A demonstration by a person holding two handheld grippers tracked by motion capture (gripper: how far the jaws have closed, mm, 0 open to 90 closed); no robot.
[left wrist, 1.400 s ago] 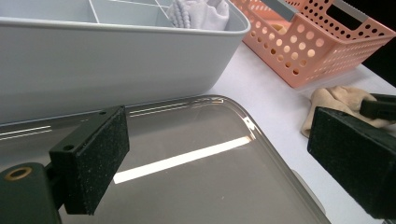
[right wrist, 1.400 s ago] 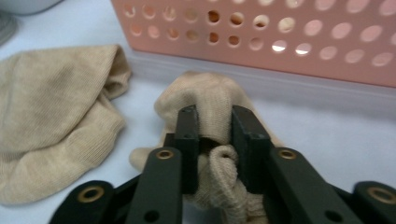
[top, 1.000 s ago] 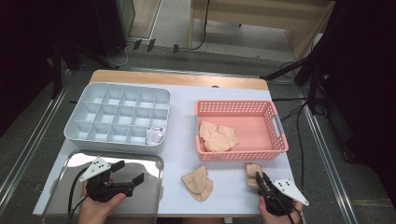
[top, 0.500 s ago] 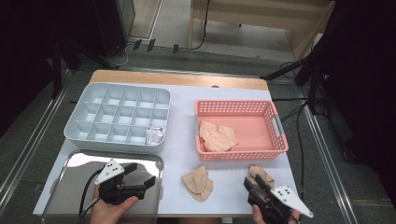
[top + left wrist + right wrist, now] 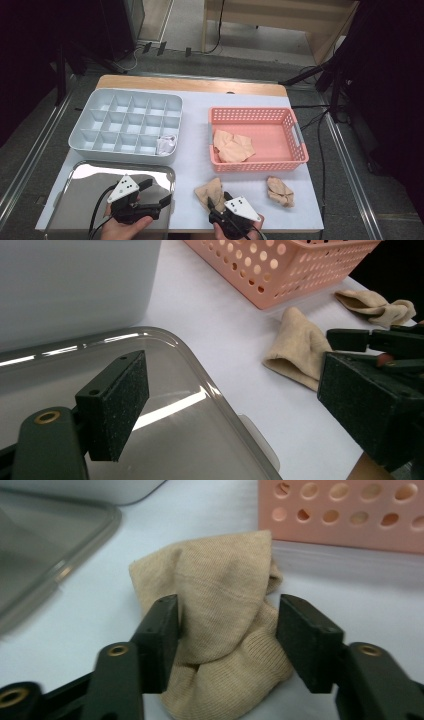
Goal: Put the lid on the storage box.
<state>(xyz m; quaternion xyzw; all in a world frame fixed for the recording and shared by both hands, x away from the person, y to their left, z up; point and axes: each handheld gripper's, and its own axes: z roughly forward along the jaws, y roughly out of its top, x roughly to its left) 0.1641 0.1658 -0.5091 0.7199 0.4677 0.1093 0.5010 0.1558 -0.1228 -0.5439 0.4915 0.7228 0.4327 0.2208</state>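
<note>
- My right gripper [image 5: 216, 201] sits at the near edge of the table, in front of the pink basket [image 5: 300, 131] and toward its left corner. Its jaws have just been opening and now stand apart on either side of a crumpled beige sock [image 5: 225, 630].
- In the right gripper view the sock lies between the two pads; I cannot tell for sure whether the left pad brushes the cloth, but nothing is clamped.
- This sock [image 5: 212, 191] lies on the white table top, just in front of the basket's left front corner.
- A second beige sock [image 5: 280, 190] lies in front of the basket's right half, well apart from my right gripper.
- More beige socks [image 5: 232, 145] lie inside the basket, at its left end.
- My left gripper [image 5: 155, 194] hovers over the shiny metal tray [image 5: 75, 200], left of the basket, jaws wide open and holding nothing.
- The grey divided box [image 5: 125, 125] stands left of the basket, behind the tray.
</note>
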